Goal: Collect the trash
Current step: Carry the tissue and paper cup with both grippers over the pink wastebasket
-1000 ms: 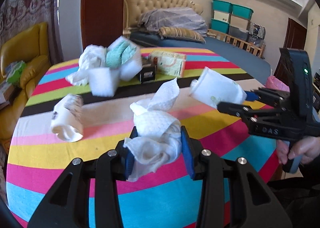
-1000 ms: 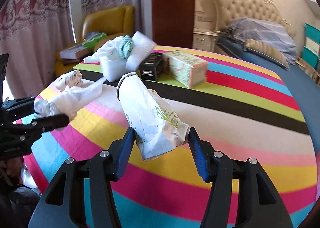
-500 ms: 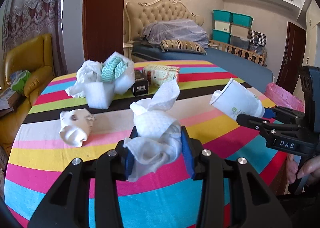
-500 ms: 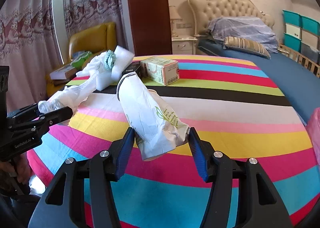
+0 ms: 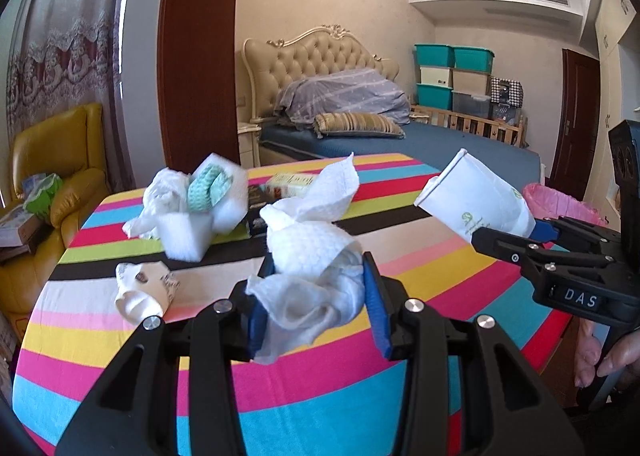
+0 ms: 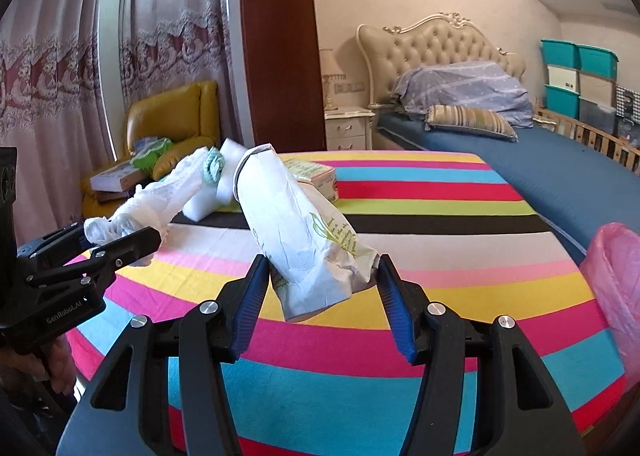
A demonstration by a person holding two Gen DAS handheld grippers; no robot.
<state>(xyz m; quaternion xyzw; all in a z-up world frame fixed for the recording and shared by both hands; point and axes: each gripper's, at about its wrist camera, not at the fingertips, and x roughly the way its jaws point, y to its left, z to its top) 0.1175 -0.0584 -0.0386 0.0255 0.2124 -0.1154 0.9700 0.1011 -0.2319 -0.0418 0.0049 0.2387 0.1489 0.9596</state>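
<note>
Two loads in hand, one receptacle ahead; entries run largest to smallest.

1. Striped table (image 5: 328,396) — carries what is left: a white foam heap (image 5: 192,212) at 11 o'clock of the left gripper, a crushed cup (image 5: 140,290) at 9 o'clock.
2. Pink-lined bin (image 6: 618,276) — off the table edge at 3 o'clock in the right wrist view, 2 o'clock in the left. The coming drop likely turns on this: the right hand's load is much the nearer.
3. Paper cup (image 6: 304,240) — clamped by its crushed base in the right gripper (image 6: 320,296), long axis running up toward 11 o'clock, mouth away.
4. Tissue wad (image 5: 312,280) — pinched in the left gripper (image 5: 316,304), a tail standing toward 12 o'clock.

Hidden: the bin's mouth and depth (cut by the frame edge); boxes (image 5: 292,182) behind the tissue, labels unreadable.
</note>
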